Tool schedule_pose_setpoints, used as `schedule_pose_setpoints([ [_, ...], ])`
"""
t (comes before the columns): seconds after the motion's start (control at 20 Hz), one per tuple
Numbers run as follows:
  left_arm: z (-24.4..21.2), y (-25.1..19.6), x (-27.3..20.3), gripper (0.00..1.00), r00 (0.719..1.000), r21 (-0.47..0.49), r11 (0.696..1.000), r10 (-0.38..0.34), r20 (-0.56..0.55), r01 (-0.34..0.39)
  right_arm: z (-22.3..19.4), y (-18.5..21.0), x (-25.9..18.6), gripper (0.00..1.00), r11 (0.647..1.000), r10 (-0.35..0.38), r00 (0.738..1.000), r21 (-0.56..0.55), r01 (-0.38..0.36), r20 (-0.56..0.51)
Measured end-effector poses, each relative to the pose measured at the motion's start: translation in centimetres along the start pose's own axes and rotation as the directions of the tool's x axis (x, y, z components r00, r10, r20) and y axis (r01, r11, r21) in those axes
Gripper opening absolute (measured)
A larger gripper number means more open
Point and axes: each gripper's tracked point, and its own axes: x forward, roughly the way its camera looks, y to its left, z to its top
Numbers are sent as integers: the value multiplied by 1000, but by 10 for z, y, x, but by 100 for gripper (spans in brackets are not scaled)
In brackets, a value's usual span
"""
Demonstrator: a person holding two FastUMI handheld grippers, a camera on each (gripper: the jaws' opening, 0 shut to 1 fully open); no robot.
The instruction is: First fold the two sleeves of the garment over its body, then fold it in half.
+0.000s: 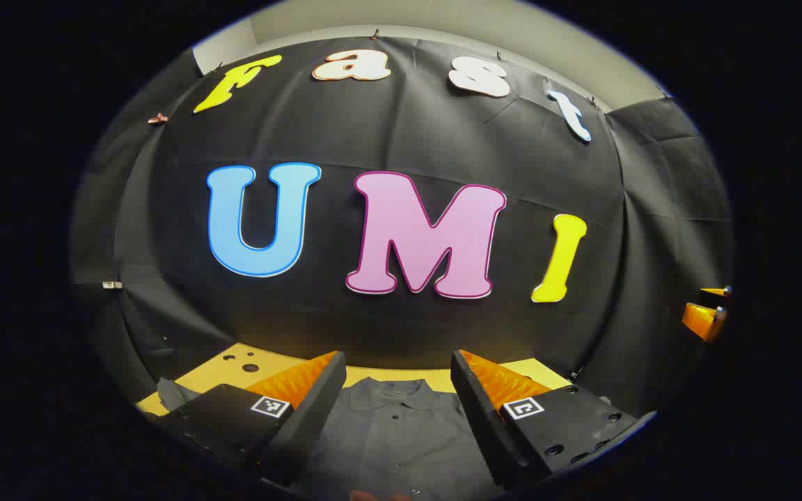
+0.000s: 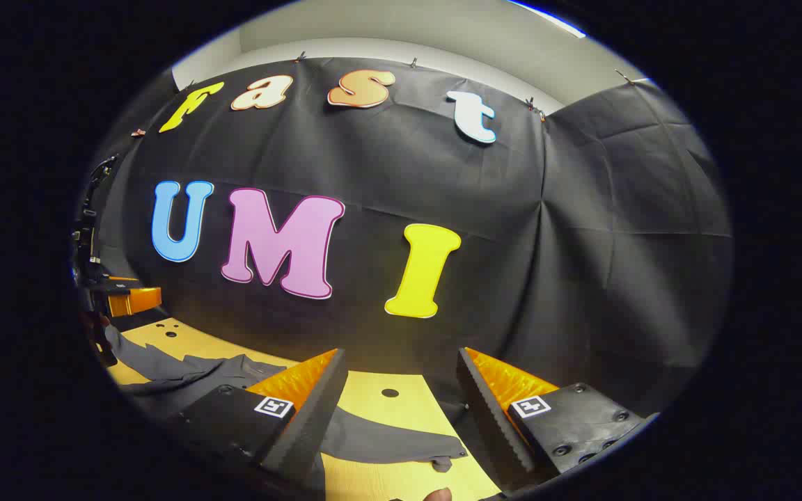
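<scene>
A dark grey collared shirt [image 1: 394, 431] lies flat on the yellow table [image 1: 227, 369], its collar toward the wall. My left gripper [image 1: 395, 390] hovers open above the shirt's chest, nothing between its fingers. In the right gripper view one sleeve [image 2: 387, 442] stretches out across the table [image 2: 387, 410], with the shirt's body [image 2: 192, 379] off to the left. My right gripper [image 2: 397, 393] hangs open above that sleeve and holds nothing. The left gripper [image 2: 129, 299] shows at the far left edge of the right gripper view, and the right gripper [image 1: 706, 316] shows at the far right edge of the left gripper view.
The black cloth wall [image 1: 401, 229] rises just behind the table. The tabletop has small round holes [image 1: 249, 367], and another hole [image 2: 390, 393] lies near the sleeve. A fingertip [image 2: 436, 494] shows at the bottom edge of the right gripper view.
</scene>
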Motion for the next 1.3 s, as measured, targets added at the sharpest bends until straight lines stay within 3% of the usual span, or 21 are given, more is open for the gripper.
schedule_pose_setpoints([
  [0.35,-2,13,1,95,999,9,1000,-24,-23,24,3,9,6,96,999,-39,999,-11,39,7],
  [0.75,-9,48,-28,95,999,50,998,50,-11,-49,-2,20,11,98,1000,-17,1000,17,17,8],
  [1.1,-29,60,-42,95,995,12,997,81,-50,-81,-67,-5,26,98,999,-26,988,34,31,-152],
  [1.3,-34,61,-44,96,995,13,996,88,-55,-88,-141,-37,54,98,995,-55,948,62,78,-313],
])
